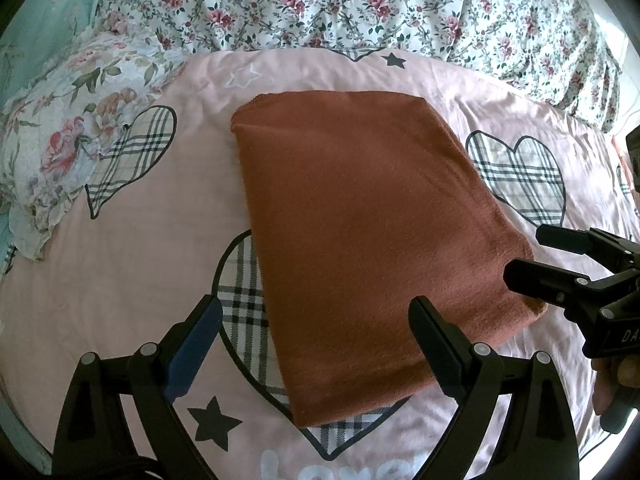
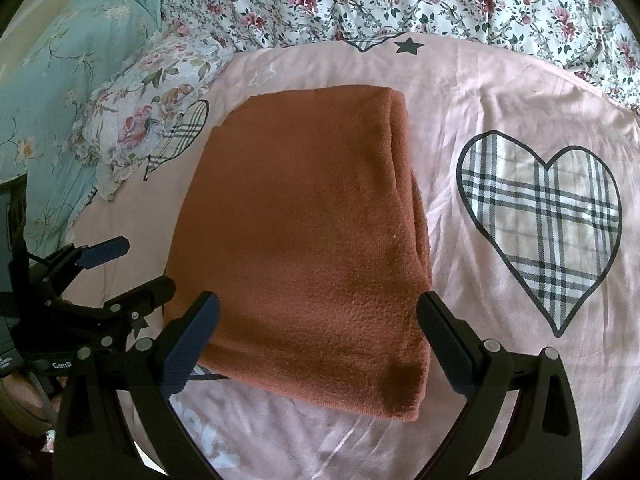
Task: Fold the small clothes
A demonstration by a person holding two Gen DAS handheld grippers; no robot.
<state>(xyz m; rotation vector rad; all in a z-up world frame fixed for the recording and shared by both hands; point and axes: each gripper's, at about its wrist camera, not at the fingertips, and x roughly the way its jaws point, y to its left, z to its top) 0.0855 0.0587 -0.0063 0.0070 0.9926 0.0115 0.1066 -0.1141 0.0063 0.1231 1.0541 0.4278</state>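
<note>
A rust-brown cloth [image 1: 360, 232] lies folded into a flat rectangle on the pink bedsheet [image 1: 132, 264]. It also shows in the right wrist view [image 2: 304, 248], with its layered folded edges on the right side. My left gripper [image 1: 316, 320] is open and empty, just above the cloth's near left edge. My right gripper [image 2: 318, 320] is open and empty, hovering over the cloth's near end. The right gripper also shows in the left wrist view [image 1: 532, 254], beside the cloth's right corner. The left gripper also shows in the right wrist view [image 2: 142, 262], at the cloth's left side.
The pink sheet [image 2: 480, 92] has plaid hearts [image 2: 544, 224] and black stars. A floral pillow [image 1: 72, 136] lies at the left, a floral quilt [image 1: 360, 4] bunched along the back, and a teal floral cover [image 2: 68, 92] at far left.
</note>
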